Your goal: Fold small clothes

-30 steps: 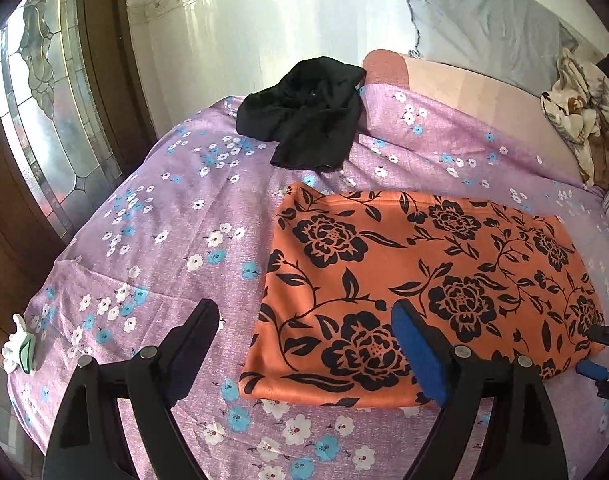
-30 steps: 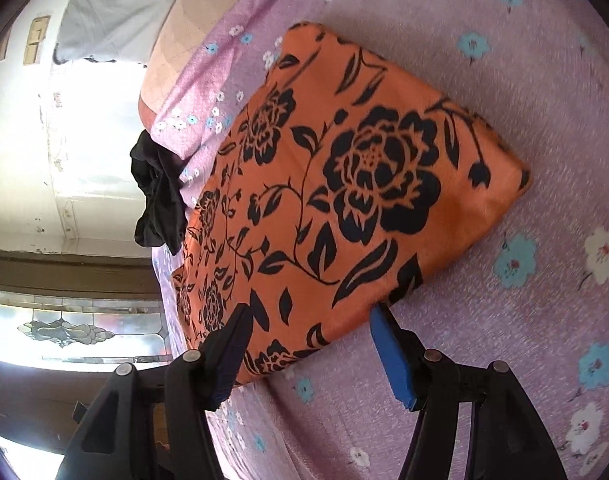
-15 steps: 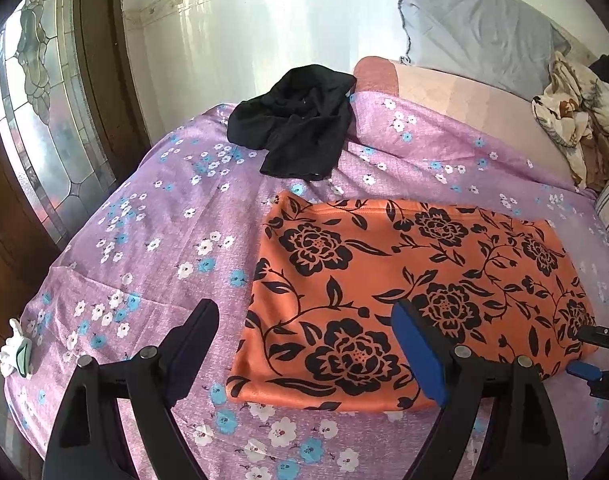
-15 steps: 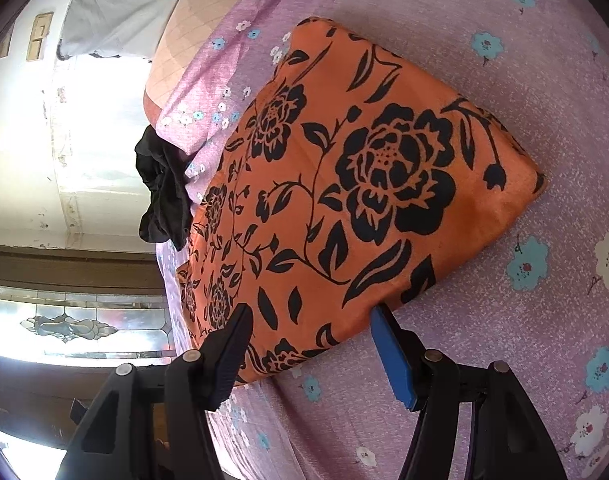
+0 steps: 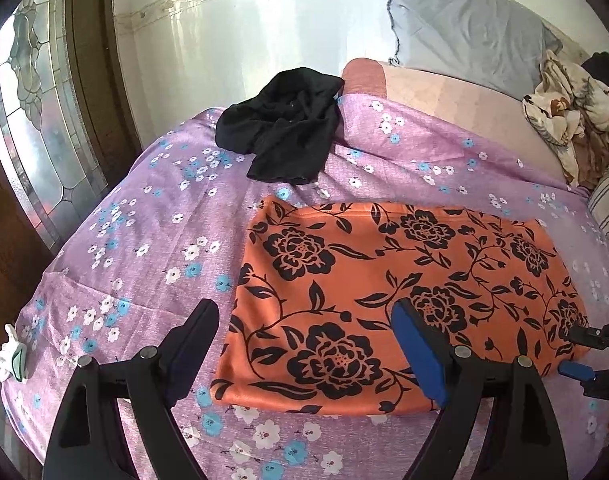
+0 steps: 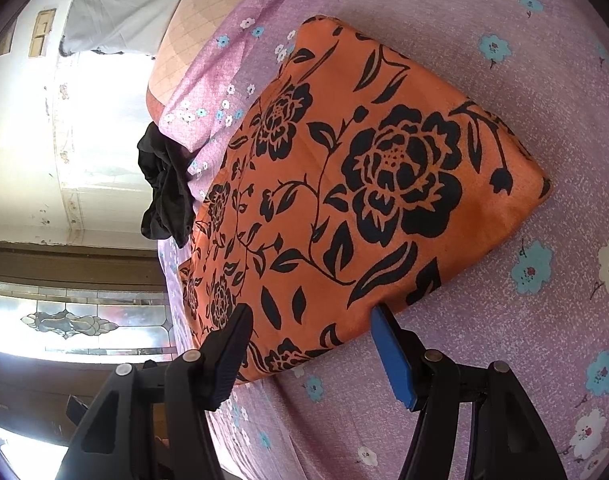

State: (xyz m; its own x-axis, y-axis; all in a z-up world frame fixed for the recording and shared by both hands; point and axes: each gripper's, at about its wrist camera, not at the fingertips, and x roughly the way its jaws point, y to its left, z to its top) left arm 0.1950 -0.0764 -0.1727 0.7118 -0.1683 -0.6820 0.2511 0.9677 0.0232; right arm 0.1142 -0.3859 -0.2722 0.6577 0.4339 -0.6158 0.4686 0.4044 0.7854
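An orange garment with black flowers [image 5: 384, 292] lies folded into a flat rectangle on the purple flowered bedsheet [image 5: 144, 240]. My left gripper [image 5: 308, 340] is open and hovers over the garment's near left corner, nothing pinched. At the garment's right end sits my right gripper [image 5: 576, 352]. In the right wrist view the right gripper [image 6: 310, 332] is open, and the orange garment [image 6: 364, 184] has its near edge between the fingers, not squeezed. A crumpled black garment [image 5: 284, 136] lies at the far side of the bed, also seen as the black garment [image 6: 166, 192].
A grey pillow [image 5: 464, 32] leans on the wall behind a pink bolster [image 5: 444, 100]. A crumpled patterned blanket [image 5: 572, 120] and a striped cushion [image 5: 608, 208] lie at the right. A leaded-glass door [image 5: 36, 140] stands left. A small white-green object [image 5: 12, 360] sits by the bed's left edge.
The left gripper's view has shifted a little: the orange garment now sits slightly lower and further left between its fingers, with more wall showing. The right gripper has kept still.
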